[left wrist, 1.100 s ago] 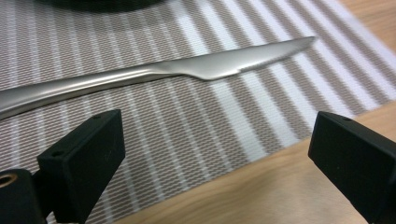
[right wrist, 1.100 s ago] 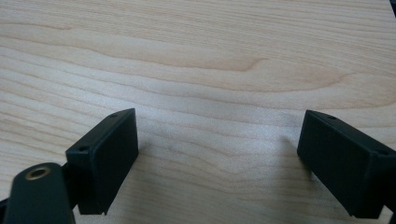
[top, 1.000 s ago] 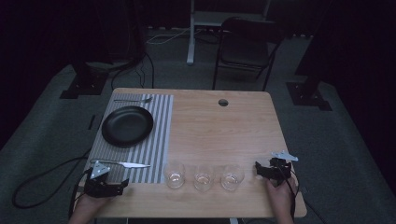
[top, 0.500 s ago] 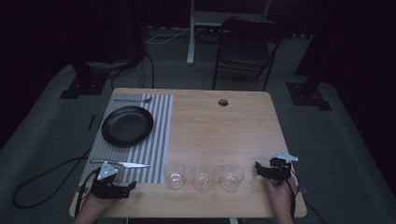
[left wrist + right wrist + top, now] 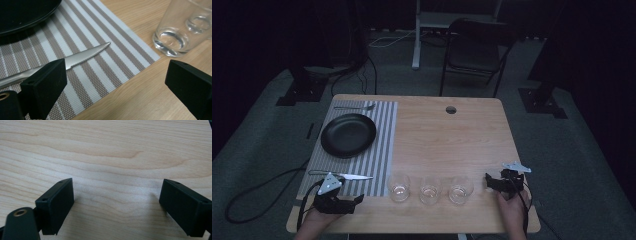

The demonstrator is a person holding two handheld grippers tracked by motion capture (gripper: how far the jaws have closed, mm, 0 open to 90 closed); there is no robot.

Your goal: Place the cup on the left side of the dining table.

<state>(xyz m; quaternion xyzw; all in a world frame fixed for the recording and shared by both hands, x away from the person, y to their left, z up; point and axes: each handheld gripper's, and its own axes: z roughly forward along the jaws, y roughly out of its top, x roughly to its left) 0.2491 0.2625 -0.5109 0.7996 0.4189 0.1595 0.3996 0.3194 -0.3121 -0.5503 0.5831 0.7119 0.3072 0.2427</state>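
High view, left to right: left claw (image 5: 354, 200) gapes wide, holding nothing, low over the near tabletop (image 5: 447, 140) edge. Knife (image 5: 343, 175) lies flat on the striped mat (image 5: 382, 150) just beyond it, blade toward three glasses (image 5: 430, 189). Stiff, thin, slick steel, light; likely hard to pinch off the mat. Best bet: the handle end, across its width. Right claw (image 5: 488, 181) rests open and empty, well apart.

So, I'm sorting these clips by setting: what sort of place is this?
Probably a dim recording studio or lab, staged as a dining setup: a wooden table with a place setting, on grey carpet, with dark stand bases and a folding chair behind.
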